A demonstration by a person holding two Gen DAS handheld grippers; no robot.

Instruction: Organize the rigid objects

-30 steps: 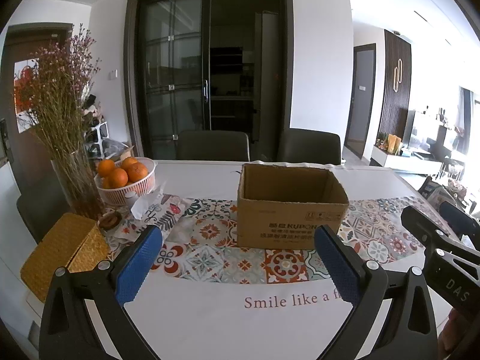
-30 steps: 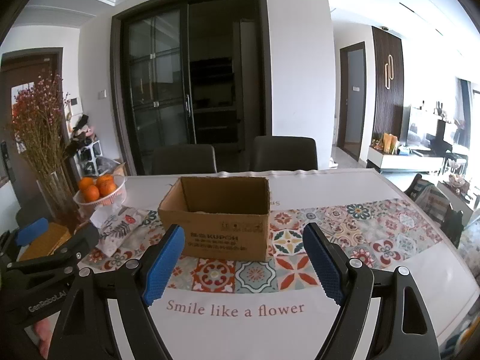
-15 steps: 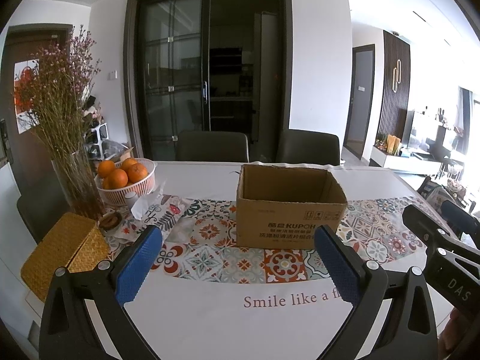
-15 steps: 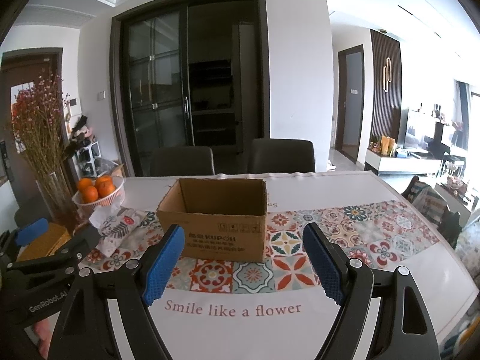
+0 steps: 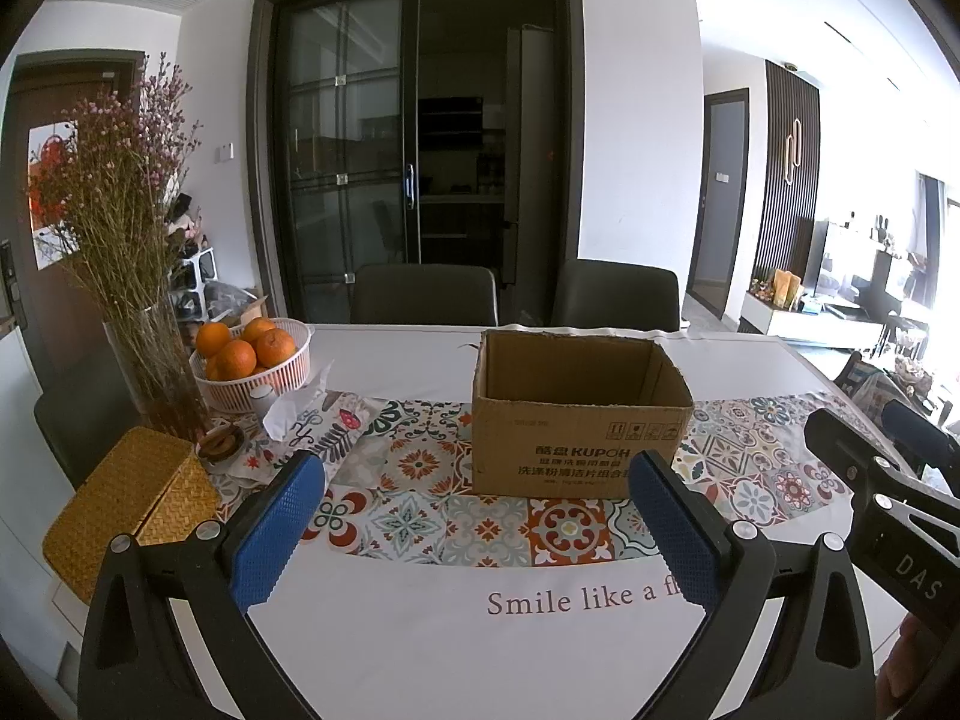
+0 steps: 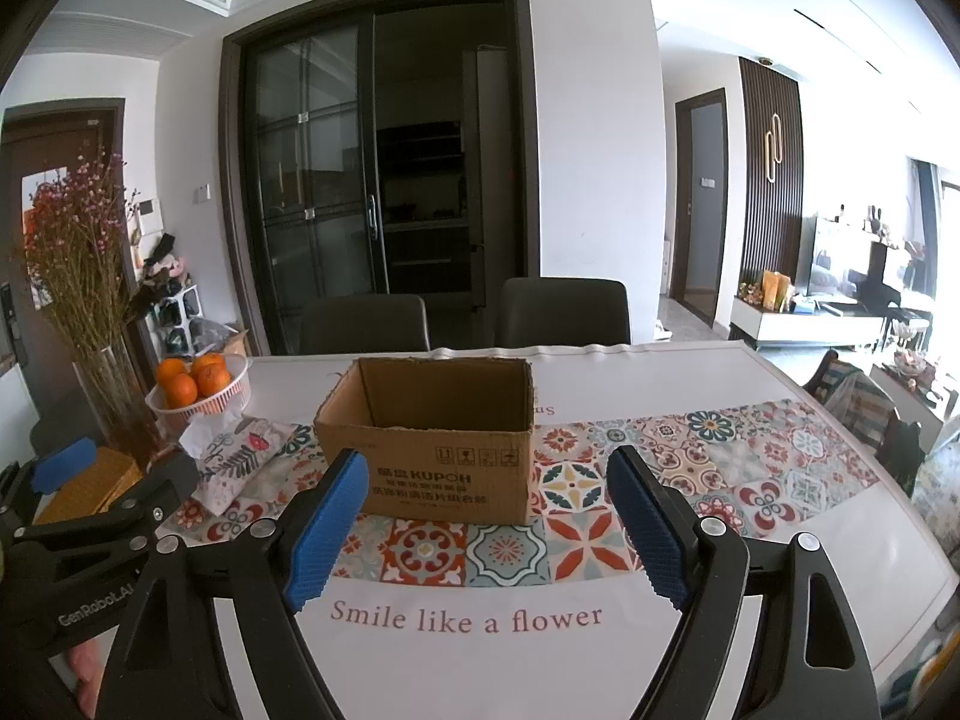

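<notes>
Hovering above the counter [image 5: 420,648], the left gripper [image 5: 480,531] has its blue pads spread wide with nothing between them. The right gripper [image 6: 489,531] is likewise released and empty. Straight ahead of both, just beyond the fingertips, an open cardboard box [image 6: 429,444] sits upright on the patterned runner [image 6: 690,480]; what lies inside it cannot be seen. Ahead and to the left of the left gripper are a woven yellow box [image 5: 126,510], a vase of dried flowers [image 5: 150,360] and a white basket of oranges [image 5: 252,366]. Two dark chairs [image 5: 423,294] stand beyond the counter's far edge.
</notes>
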